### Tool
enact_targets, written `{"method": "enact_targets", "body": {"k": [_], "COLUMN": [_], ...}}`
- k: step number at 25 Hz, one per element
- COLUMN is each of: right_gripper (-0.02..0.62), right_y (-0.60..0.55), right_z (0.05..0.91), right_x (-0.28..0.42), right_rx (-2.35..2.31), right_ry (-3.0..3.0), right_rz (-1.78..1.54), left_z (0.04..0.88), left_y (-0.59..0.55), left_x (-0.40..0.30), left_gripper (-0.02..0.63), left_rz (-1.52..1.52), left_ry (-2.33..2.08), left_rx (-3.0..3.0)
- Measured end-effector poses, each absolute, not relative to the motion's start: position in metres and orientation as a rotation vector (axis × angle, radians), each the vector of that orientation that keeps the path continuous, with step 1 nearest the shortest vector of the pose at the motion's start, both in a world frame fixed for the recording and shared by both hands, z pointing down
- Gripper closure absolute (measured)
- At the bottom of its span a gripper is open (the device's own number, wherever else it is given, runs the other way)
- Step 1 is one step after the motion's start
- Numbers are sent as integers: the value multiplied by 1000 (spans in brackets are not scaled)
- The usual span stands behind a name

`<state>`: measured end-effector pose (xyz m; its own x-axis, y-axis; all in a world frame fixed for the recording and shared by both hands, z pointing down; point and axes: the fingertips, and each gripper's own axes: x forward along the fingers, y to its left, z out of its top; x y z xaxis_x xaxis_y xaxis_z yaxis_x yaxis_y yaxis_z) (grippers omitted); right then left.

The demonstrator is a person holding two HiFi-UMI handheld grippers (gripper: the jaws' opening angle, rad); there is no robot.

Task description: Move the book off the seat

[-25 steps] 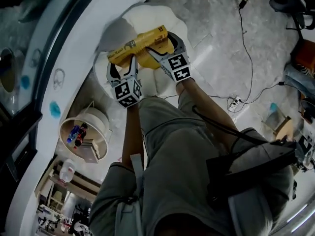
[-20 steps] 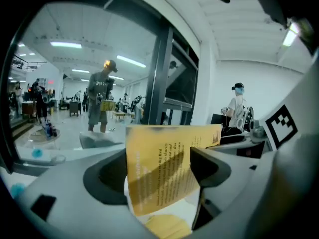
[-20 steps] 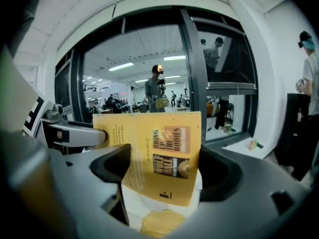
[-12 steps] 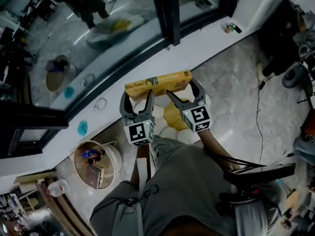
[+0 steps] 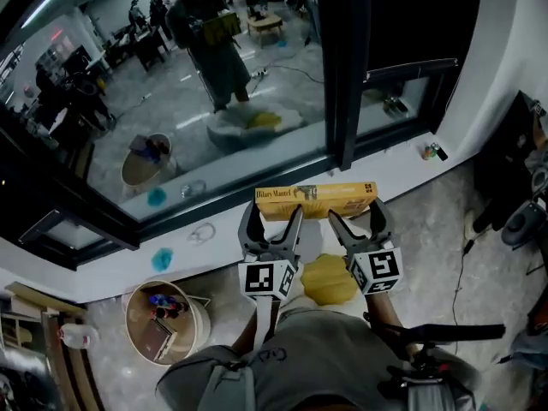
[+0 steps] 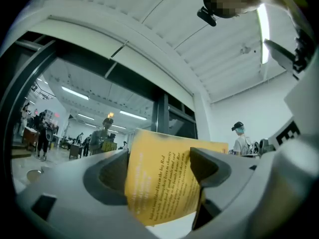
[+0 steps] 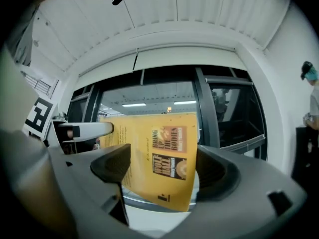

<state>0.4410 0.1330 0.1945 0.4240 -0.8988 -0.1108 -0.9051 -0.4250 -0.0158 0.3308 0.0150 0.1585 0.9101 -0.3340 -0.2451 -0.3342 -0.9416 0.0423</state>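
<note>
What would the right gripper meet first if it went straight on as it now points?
The right gripper clamps the book; past that, probably the window, though depth is unclear.

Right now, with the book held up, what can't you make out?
Seat: head view, mostly covered by left gripper, right gripper and the person's body.
Book: both gripper views, cover partly behind the jaws.
Basket: head view, contents too small.
</note>
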Motion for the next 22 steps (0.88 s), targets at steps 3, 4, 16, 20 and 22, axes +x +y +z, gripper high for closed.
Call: {"method": "enact_targets", "body": {"k": [3,4,16,20,22], "right_gripper": [192,192,192,192,192], "right_y": [145,147,148,148,146], "right_z": [192,191,205,218,218], "right_x": [441,441,441,421,407], "right_rx": [-2611,-2614,-2562,-2349,-2214], "right_ry": [1612,1602,1694,1954,2055], "right_rz": [177,189,239,186,178], "left_z": [169,169,191,207,214], "left_y": [24,25,35,61,76], "left_x": [334,334,327,291,269], "left_gripper": [221,221,219,219,219], "left_rz": [353,361,279,201,147], "left_ry": [509,506,673,971,1127], "left_rx": [-3067,-3072,-3014,-2929,-2870]}}
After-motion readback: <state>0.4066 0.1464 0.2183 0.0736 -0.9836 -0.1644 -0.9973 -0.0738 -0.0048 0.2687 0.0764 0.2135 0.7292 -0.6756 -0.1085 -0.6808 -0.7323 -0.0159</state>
